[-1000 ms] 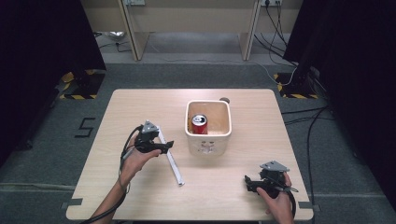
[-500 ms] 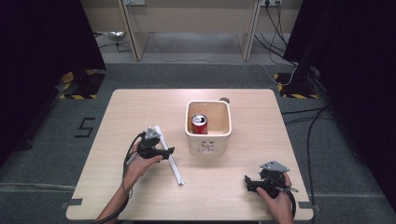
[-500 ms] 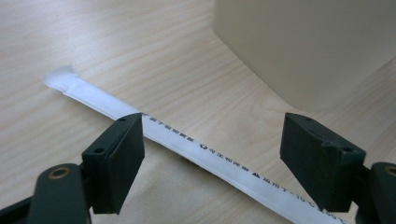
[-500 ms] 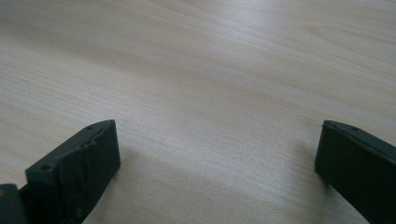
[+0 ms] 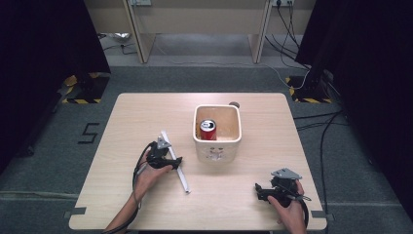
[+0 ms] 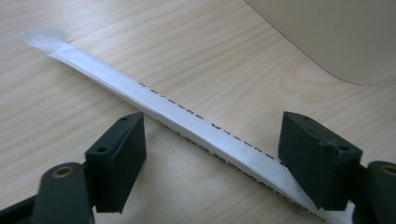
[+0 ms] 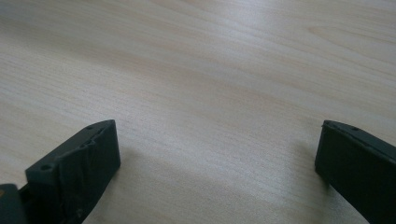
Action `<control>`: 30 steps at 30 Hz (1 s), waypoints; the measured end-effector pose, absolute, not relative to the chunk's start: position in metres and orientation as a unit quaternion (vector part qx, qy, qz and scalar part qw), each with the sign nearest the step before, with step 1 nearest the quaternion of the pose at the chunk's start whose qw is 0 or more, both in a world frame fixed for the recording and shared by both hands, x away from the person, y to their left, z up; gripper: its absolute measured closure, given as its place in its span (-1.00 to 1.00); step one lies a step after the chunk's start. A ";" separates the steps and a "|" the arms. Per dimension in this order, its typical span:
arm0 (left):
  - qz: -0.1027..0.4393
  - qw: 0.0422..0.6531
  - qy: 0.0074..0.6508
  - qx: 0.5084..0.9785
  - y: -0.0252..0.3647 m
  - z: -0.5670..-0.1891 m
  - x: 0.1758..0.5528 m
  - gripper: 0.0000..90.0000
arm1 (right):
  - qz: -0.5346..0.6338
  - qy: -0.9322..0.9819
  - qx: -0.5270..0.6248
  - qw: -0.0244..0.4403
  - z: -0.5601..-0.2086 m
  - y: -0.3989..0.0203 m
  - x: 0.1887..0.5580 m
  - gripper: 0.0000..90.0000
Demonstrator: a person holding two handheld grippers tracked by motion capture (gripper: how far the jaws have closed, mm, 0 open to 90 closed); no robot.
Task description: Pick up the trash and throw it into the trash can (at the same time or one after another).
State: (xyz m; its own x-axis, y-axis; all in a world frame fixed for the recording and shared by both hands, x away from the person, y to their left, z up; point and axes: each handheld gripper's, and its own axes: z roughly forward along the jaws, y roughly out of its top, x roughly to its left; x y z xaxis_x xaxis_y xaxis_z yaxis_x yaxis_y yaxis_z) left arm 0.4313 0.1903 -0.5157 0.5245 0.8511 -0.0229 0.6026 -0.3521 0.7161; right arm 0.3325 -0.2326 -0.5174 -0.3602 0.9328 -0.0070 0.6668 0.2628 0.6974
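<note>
The wrapped straw (image 6: 196,128) lies flat on the bench (image 5: 146,117), left of the tub (image 5: 217,141). Your left gripper (image 6: 210,149) straddles it, jaws wide, just closing, not pinching. Your right gripper (image 7: 217,163) gapes empty near the bench's front right corner.

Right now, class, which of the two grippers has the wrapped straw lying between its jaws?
The left gripper: the paper-wrapped straw crosses the gap between its open jaws, beside the tub. The right gripper stands over bare table.
</note>
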 end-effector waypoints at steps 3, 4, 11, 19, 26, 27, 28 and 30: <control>0.179 0.345 0.450 0.804 0.193 -0.515 0.431 -0.25 | 0.309 0.764 0.523 0.216 -0.518 -0.233 0.332 -0.99; 0.178 0.345 0.450 0.804 0.194 -0.514 0.431 -0.25 | 0.309 0.765 0.523 0.215 -0.517 -0.233 0.332 -0.99; 0.172 0.341 0.439 0.813 0.202 -0.510 0.432 0.25 | 0.309 0.764 0.523 0.215 -0.517 -0.232 0.332 -0.99; 0.164 0.325 0.428 0.827 0.209 -0.506 0.429 0.60 | 0.309 0.764 0.523 0.215 -0.517 -0.232 0.332 -0.99; 0.154 0.307 0.428 0.836 0.207 -0.503 0.431 0.34 | 0.309 0.764 0.523 0.215 -0.517 -0.232 0.332 -0.99; 0.151 0.301 0.427 0.839 0.206 -0.502 0.429 0.30 | 0.309 0.764 0.523 0.215 -0.517 -0.232 0.332 -0.99; 0.151 0.301 0.427 0.839 0.206 -0.502 0.429 0.28 | 0.309 0.764 0.523 0.215 -0.517 -0.232 0.332 -0.99; 0.145 0.303 0.424 0.841 0.204 -0.502 0.426 0.25 | 0.309 0.765 0.523 0.215 -0.517 -0.233 0.332 -0.99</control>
